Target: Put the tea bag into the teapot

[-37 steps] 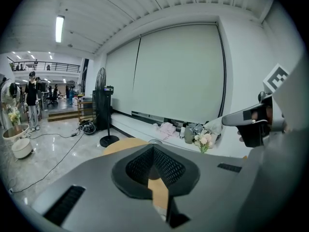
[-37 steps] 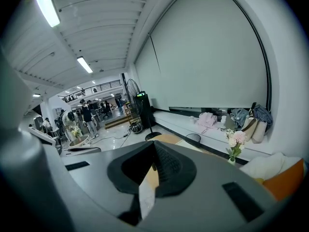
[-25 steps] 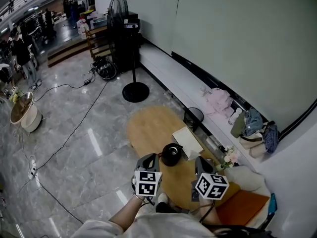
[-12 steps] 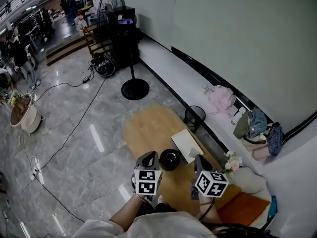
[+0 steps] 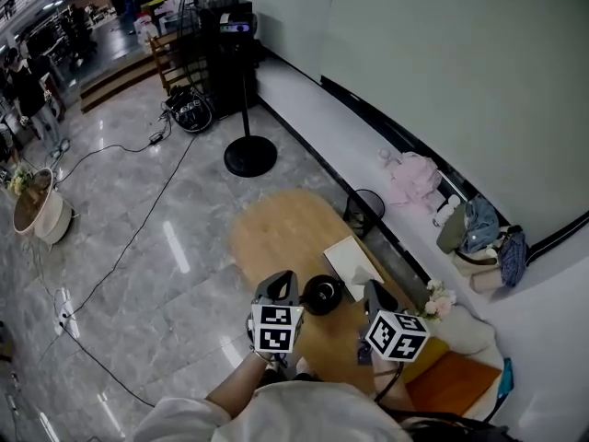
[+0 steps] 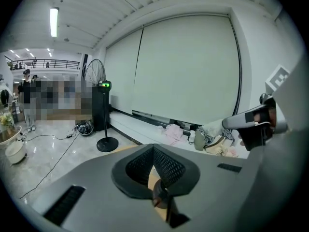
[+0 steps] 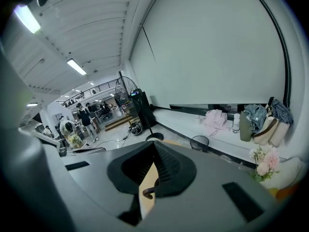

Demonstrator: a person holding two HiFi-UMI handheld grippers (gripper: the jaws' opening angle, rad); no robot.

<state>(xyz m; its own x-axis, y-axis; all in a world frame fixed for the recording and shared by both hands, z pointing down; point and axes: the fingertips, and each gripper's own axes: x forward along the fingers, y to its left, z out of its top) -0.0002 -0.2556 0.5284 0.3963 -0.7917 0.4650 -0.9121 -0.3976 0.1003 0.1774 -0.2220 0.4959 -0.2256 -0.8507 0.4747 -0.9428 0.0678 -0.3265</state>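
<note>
Teapot [image 5: 322, 294], black and upright, is set near the middle of the oval table [image 5: 276, 233], just beside a white box [image 5: 352, 263]; its spout's direction is too small to be read, and the tea bag cannot be made out. The left gripper [image 5: 281, 279] and right gripper [image 5: 372, 291] are held either side of it, jaws closed on nothing.

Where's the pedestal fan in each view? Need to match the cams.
Head view: pedestal fan in the upper middle, on the floor beyond the table.
Left gripper view: left of centre, standing on the floor.
Right gripper view: just left of centre, small and far.
Shared landmark: pink cloth on the wall ledge, right of the fan in all three.
</note>
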